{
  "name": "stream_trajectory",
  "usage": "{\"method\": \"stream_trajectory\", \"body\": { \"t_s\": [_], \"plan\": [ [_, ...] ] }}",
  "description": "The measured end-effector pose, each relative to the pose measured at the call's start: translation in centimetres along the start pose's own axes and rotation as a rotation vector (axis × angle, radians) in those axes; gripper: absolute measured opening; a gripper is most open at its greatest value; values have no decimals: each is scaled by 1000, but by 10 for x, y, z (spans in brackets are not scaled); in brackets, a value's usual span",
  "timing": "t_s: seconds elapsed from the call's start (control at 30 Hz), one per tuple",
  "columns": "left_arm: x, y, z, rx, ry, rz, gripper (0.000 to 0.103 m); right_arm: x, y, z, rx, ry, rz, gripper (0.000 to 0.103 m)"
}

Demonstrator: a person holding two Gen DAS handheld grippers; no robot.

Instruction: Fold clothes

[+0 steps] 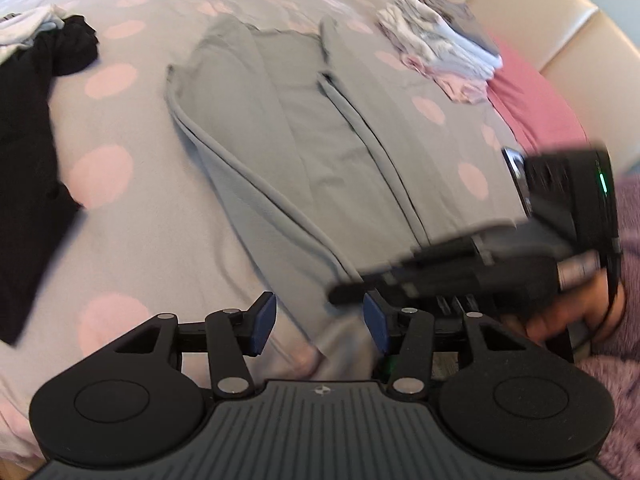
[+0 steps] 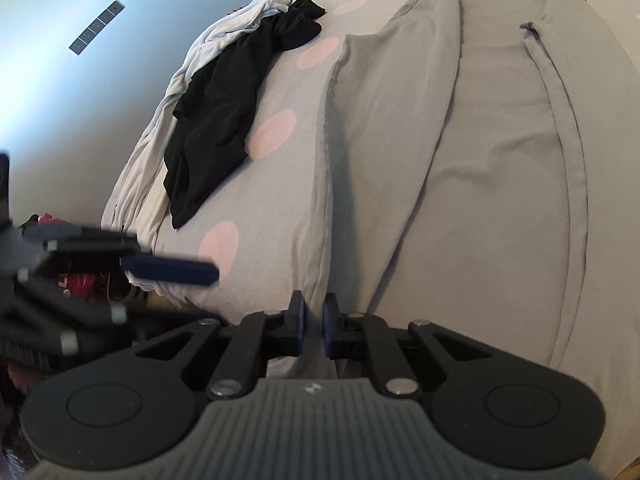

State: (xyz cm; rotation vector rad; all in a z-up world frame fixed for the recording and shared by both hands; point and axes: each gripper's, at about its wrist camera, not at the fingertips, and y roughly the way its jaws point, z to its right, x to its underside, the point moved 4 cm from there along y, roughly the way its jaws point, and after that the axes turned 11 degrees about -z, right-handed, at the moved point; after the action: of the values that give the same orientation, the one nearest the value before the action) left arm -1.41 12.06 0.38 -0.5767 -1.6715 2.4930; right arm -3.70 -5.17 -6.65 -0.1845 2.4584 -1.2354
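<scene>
A grey garment (image 1: 304,140) lies flat on the dotted bedspread (image 1: 140,240), both long sides folded in toward its middle. My left gripper (image 1: 320,324) hovers open over the garment's near end; its blue pads stand apart and press on nothing. My right gripper (image 2: 314,330) is shut on the garment's (image 2: 480,160) near hem, with a fold of grey cloth running into the narrow gap between its pads. In the left wrist view the right gripper (image 1: 348,292) is a blur just right of the left pads. A blue pad of the left gripper (image 2: 172,272) shows blurred in the right wrist view.
A black garment (image 2: 220,128) lies on a white one (image 2: 152,140) by the bed's left edge. Folded clothes (image 1: 436,36) are stacked at the back right near a pink pillow (image 1: 532,100) and a beige headboard (image 1: 560,20). A hand (image 1: 572,316) in a purple fuzzy sleeve holds the right gripper.
</scene>
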Motion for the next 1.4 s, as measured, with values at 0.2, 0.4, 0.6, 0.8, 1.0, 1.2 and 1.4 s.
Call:
{"method": "stream_trajectory", "body": {
  "t_s": [0.2, 0.4, 0.6, 0.8, 1.0, 1.2, 1.4],
  "plan": [
    [-70, 1, -61, 26, -133, 131, 47, -1, 0, -7, -13, -38, -3, 10],
    [-132, 38, -107, -31, -212, 147, 47, -2, 1, -10, -21, -69, -8, 10],
    [-159, 66, -140, -13, -283, 153, 46, -1, -2, -13, -36, -90, -5, 10],
    [-177, 70, -125, -27, -224, 175, 6, 4, -10, -6, -65, -53, 10, 10],
    [-199, 61, -83, -44, -117, 200, 4, 13, -39, 6, -100, 14, 48, 10],
    [-221, 78, -32, -98, 15, 171, 4, 28, -60, 32, -80, 136, 58, 10],
    [-237, 116, 8, -134, 107, 98, 4, 45, -61, 54, -72, 248, 44, 10]
  ]
}}
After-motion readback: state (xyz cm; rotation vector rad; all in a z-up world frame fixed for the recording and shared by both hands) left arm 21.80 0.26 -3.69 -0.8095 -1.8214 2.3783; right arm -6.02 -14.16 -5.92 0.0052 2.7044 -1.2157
